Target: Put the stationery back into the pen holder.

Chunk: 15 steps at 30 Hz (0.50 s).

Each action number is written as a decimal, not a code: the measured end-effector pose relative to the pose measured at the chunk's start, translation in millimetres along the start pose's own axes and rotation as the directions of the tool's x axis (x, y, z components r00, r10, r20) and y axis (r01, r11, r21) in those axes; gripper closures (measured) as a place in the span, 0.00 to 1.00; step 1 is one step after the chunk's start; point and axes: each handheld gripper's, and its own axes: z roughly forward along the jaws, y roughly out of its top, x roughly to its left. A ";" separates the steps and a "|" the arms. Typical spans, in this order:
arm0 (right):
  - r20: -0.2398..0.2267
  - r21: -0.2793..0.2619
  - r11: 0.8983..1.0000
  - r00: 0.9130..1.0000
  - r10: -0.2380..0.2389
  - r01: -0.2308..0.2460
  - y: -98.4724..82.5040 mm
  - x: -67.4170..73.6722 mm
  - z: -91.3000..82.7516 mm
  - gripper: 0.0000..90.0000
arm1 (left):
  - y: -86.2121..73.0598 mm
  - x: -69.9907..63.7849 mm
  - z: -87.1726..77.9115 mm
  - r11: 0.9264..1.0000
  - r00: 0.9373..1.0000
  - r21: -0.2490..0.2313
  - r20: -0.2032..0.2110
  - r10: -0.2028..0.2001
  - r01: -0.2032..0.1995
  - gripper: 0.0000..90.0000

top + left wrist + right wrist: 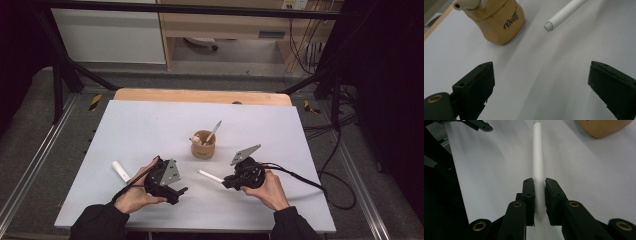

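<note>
White sheet-covered surface (150, 130) sitting on grey carpeted floor (30, 140); black cables (340, 165) trailing at right; light wooden cabinet (225, 25) standing behind.

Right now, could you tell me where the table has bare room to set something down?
The far half of the white table top, beyond the tan cup, is bare, as are the left and right margins. It is crowded near the front: left gripper, right gripper shut on a white pen, and a white tube beside the left hand.
</note>
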 end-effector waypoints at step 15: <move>-0.010 0.018 1.000 1.000 -0.020 0.020 12.2 5.7 1.8 0.88 | 21.9 -9.2 11.3 0.976 0.976 -0.014 -0.015 0.216 -0.216 0.12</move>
